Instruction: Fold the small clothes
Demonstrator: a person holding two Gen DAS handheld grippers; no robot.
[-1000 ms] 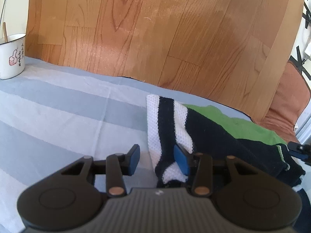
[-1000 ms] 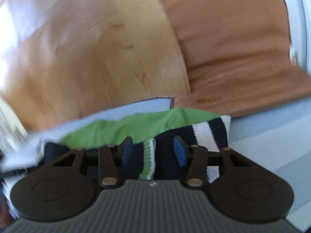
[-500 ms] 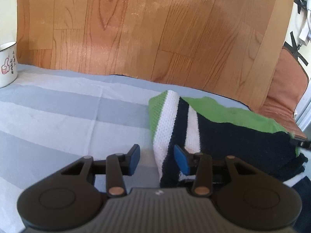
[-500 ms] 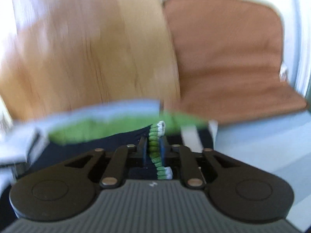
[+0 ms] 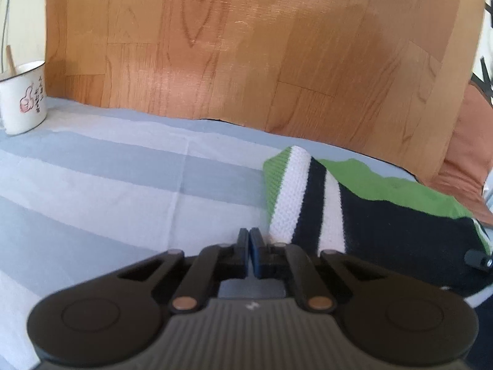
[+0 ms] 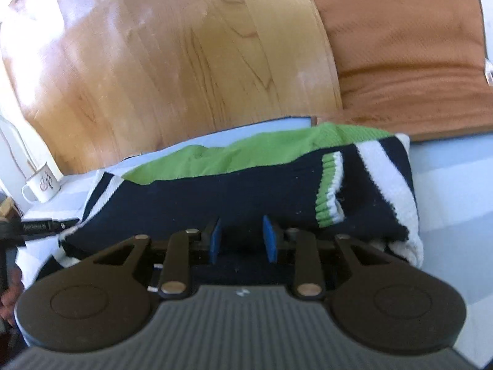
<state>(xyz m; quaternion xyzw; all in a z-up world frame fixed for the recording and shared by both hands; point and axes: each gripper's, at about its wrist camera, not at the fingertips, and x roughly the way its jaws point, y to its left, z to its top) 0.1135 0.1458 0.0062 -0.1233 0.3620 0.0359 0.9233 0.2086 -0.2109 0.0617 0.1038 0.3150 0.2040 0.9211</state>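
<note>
Knit garment folded on striped cloth, one claw pressed together, one spread

The waffle-knit sweater, navy with green and white bands and a ribbed cuff, lies on the grey-striped cloth before a wood-grain board. The left gripper is pinched together on nothing beside it; the right gripper stands spread over the navy knit. A white enamel mug bears a red thumbs-up and unreadable characters.

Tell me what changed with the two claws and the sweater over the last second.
The right claw shut on the green cuff half a second ago and has since let go; it is open now, over the dark knit. The left claw went from open to shut, beside the sweater, with no cloth visible between its pads. The sweater's left end was folded over. The mug and striped cloth stayed put.
</note>
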